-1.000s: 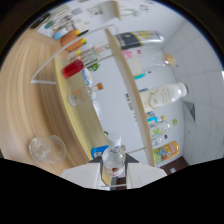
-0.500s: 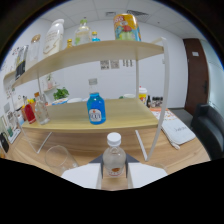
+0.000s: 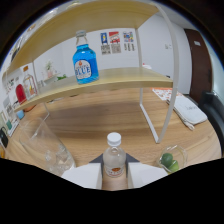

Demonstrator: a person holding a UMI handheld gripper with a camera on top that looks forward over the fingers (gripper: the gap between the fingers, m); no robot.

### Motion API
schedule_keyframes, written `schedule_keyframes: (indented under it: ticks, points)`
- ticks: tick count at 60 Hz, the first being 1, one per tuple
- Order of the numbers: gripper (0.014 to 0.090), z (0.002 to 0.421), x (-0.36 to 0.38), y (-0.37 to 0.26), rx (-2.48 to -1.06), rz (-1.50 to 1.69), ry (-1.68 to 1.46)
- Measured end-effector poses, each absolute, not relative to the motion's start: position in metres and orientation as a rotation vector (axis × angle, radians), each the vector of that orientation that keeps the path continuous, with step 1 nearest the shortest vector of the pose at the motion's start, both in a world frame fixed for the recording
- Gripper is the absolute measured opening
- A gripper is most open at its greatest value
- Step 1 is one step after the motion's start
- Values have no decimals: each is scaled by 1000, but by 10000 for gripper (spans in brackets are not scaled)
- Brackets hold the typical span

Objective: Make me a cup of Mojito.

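Note:
My gripper (image 3: pixel 114 174) is shut on a small clear bottle (image 3: pixel 114 159) with a white cap, which stands upright between the two white fingers (image 3: pixel 82 176). Beyond them, a blue bottle (image 3: pixel 85 60) labelled BLUE stands on the lower tier of a wooden shelf (image 3: pixel 125 79). An empty clear glass (image 3: pixel 47 145) stands on the wooden table (image 3: pixel 100 117), just ahead of the left finger. Close by the right finger sits a small glass dish holding lime pieces (image 3: pixel 169 160).
The shelf's white legs (image 3: pixel 150 117) reach the table just beyond the held bottle. More bottles and a red item (image 3: pixel 20 92) crowd the far left of the shelf. A white pad (image 3: pixel 189 110) and a dark chair (image 3: pixel 212 107) lie to the right.
The view has levelled out and closed in on the shelf, so the blue bottle looks much larger. The small bottle stays held between the fingers, and the lime dish has come into sight.

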State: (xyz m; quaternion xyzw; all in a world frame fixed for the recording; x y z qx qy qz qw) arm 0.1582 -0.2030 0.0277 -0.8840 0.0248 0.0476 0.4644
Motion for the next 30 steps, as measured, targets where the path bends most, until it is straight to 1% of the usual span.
schedule_keyframes:
  ticks: [19, 25, 28, 30]
  points:
    - [363, 24, 160, -213, -2165, 44, 30]
    - [485, 29, 160, -219, -2169, 44, 35]
    - [624, 35, 161, -224, -2163, 33, 41]
    - [678, 41, 163, -227, -2157, 22, 47]
